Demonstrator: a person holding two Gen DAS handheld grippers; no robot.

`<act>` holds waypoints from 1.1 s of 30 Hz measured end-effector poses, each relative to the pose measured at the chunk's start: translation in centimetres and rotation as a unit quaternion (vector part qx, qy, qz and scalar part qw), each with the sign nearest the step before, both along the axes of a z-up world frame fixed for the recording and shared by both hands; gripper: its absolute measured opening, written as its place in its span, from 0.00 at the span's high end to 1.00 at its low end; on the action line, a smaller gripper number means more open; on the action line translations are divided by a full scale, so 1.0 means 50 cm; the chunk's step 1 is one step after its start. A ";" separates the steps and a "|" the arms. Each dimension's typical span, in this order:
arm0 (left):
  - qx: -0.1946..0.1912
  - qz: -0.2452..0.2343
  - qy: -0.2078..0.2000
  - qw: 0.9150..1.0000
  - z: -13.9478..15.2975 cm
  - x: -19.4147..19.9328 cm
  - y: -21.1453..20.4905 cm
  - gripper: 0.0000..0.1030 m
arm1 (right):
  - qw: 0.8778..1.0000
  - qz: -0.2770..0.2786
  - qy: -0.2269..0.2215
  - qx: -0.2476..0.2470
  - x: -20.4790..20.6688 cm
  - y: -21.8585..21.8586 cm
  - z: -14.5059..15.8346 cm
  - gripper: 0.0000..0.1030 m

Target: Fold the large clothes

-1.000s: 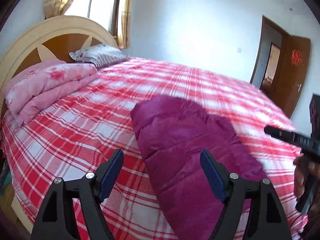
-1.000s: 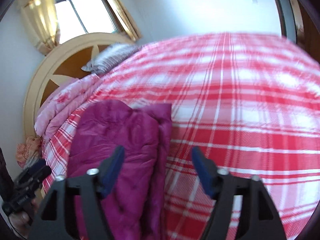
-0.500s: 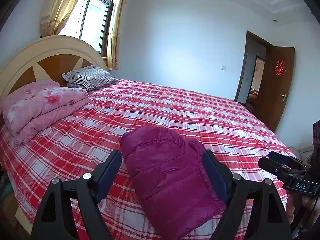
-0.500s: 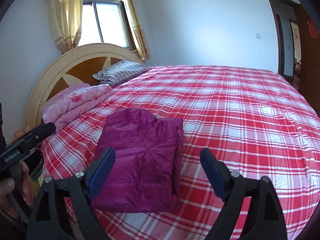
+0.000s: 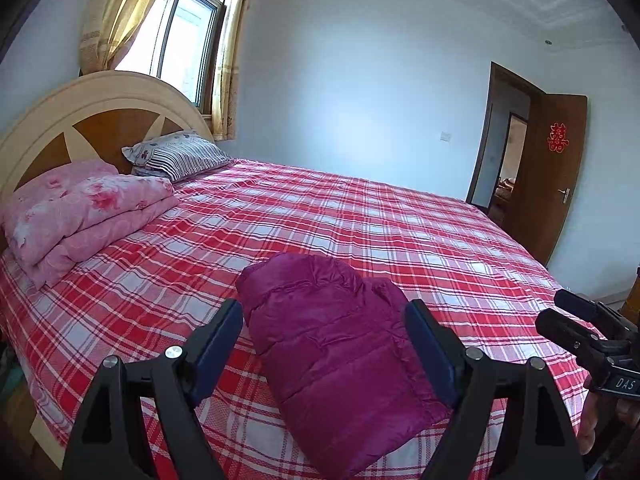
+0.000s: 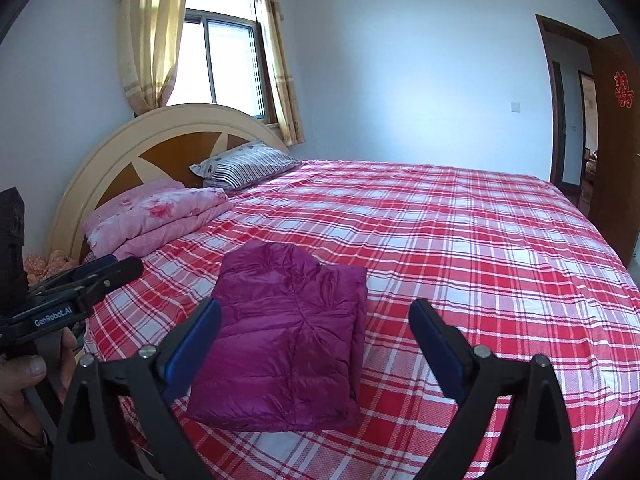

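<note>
Red-white plaid bed sheet (image 5: 400, 232) carries folded magenta puffer jacket (image 5: 336, 356); left gripper (image 5: 324, 336) and right gripper (image 6: 316, 336) both spread wide, holding nothing.

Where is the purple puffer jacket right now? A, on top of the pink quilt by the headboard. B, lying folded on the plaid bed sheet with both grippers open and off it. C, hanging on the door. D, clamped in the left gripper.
B: the purple puffer jacket lies folded on the plaid sheet, and the left gripper and right gripper both hover open, holding nothing.
</note>
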State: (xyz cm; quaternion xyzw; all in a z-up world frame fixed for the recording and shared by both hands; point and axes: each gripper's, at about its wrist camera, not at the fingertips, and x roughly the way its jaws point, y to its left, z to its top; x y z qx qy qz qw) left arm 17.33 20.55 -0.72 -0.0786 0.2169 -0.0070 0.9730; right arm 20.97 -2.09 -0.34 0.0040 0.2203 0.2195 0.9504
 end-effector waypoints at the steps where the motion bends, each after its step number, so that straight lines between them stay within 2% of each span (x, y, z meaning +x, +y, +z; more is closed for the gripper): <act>1: 0.000 0.000 0.000 1.000 0.000 0.000 0.000 0.19 | 1.000 0.001 -0.001 -0.001 -0.002 0.000 0.001 0.05; 33: 0.000 0.005 0.006 1.000 -0.002 0.002 -0.003 0.18 | 1.000 0.007 -0.015 -0.002 -0.019 0.002 0.011 0.03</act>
